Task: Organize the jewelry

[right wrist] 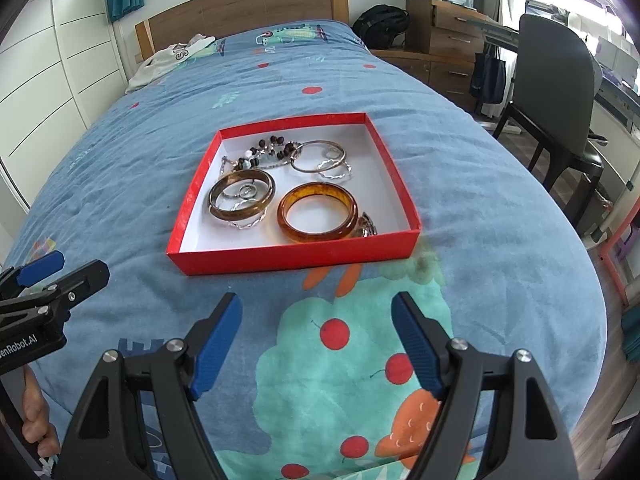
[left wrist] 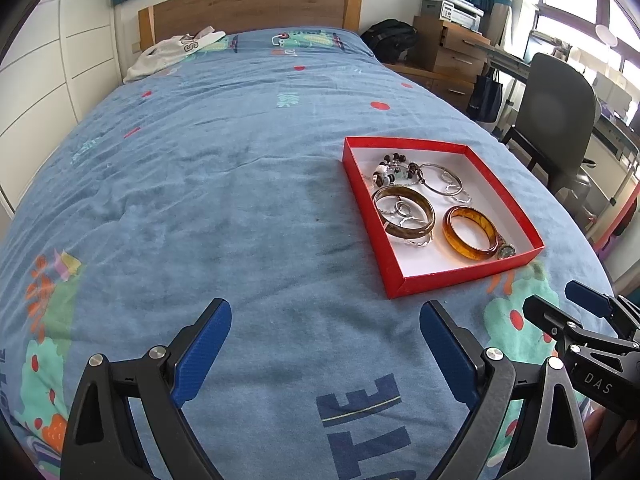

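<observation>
A red box [left wrist: 400, 276] [right wrist: 296, 258] with a white inside sits on the blue bedspread. It holds an amber bangle [left wrist: 472, 234] [right wrist: 318, 213], a brown bangle [left wrist: 404, 213] [right wrist: 242, 194] lying over silver rings, a thin silver bangle [left wrist: 442, 178] [right wrist: 318, 156], a bead bracelet [left wrist: 394, 168] [right wrist: 266, 152] and a watch [left wrist: 506, 249] [right wrist: 366, 226]. My left gripper [left wrist: 325, 320] is open and empty, short of the box and to its left. My right gripper [right wrist: 317, 312] is open and empty, just short of the box's near wall. Each gripper shows in the other's view: the right one [left wrist: 568, 306], the left one [right wrist: 76, 268].
The bed [left wrist: 200, 184] has a wooden headboard [left wrist: 248, 8] and a white garment [left wrist: 168, 54] near it. A dark chair [right wrist: 556, 92], a desk, wooden drawers [right wrist: 444, 36] and a black bag [right wrist: 382, 24] stand to the right of the bed.
</observation>
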Motion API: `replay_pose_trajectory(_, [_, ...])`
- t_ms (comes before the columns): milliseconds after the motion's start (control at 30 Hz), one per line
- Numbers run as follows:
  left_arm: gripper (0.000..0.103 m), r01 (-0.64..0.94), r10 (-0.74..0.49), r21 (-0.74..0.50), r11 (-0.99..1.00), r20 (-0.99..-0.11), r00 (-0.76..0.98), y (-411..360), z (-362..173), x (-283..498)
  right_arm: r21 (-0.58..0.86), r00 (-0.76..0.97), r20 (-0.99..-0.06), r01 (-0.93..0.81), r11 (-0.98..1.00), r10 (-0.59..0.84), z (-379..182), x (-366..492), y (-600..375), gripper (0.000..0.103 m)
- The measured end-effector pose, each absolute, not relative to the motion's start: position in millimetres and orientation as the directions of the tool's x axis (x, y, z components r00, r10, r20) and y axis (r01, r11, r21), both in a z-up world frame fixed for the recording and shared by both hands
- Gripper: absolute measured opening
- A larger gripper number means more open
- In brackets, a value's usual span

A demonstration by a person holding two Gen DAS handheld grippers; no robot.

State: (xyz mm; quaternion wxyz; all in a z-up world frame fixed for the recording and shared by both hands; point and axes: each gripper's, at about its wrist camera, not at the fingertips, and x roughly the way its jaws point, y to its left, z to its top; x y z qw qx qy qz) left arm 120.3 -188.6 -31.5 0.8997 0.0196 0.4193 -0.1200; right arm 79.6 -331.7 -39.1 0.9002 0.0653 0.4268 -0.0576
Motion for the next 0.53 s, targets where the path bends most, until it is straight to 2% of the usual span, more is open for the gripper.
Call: replay_pose_trajectory(533, [0.094,0.222,-0.21,-0.089,0.971,-0.762,0.613,-185.9,-29.9,118.4,0.067,0.629,-0.776,0.169,0.983,-0.055,-35.3,76.1,-336.5,0.076])
